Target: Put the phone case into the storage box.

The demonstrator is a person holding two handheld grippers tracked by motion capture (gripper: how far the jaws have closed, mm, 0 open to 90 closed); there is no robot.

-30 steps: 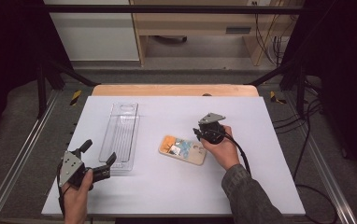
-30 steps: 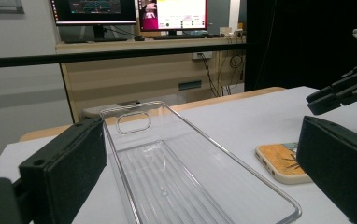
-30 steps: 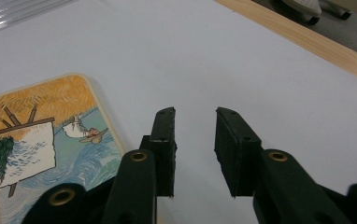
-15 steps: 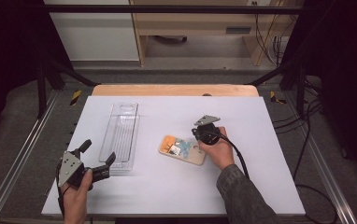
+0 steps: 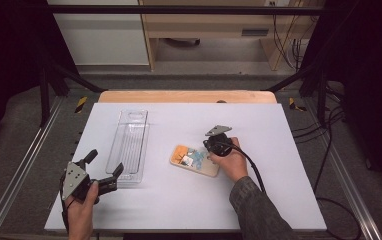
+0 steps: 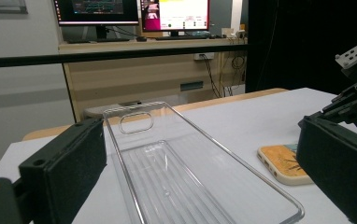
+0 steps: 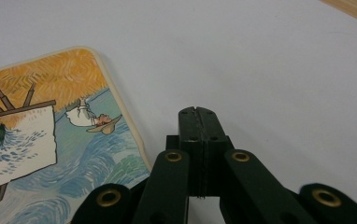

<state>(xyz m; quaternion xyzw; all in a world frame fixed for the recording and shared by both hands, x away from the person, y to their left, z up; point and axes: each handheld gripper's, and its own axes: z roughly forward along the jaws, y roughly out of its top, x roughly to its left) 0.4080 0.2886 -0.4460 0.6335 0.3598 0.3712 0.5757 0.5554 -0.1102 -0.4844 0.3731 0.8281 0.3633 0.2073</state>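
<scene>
White desk [image 5: 279, 200], mid-field: painted phone case [image 5: 195, 160] lies flat right of the clear tray [image 5: 129, 145] — right gripper [image 7: 198, 114], jaws pressed together beside its edge, should open before gripping; left gripper [image 5: 104, 170] wide.

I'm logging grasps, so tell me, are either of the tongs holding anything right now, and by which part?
Nothing is held. The right tongs are shut on nothing, just beside the painted phone case. The left tongs stand open around the near end of the clear tray.
</scene>
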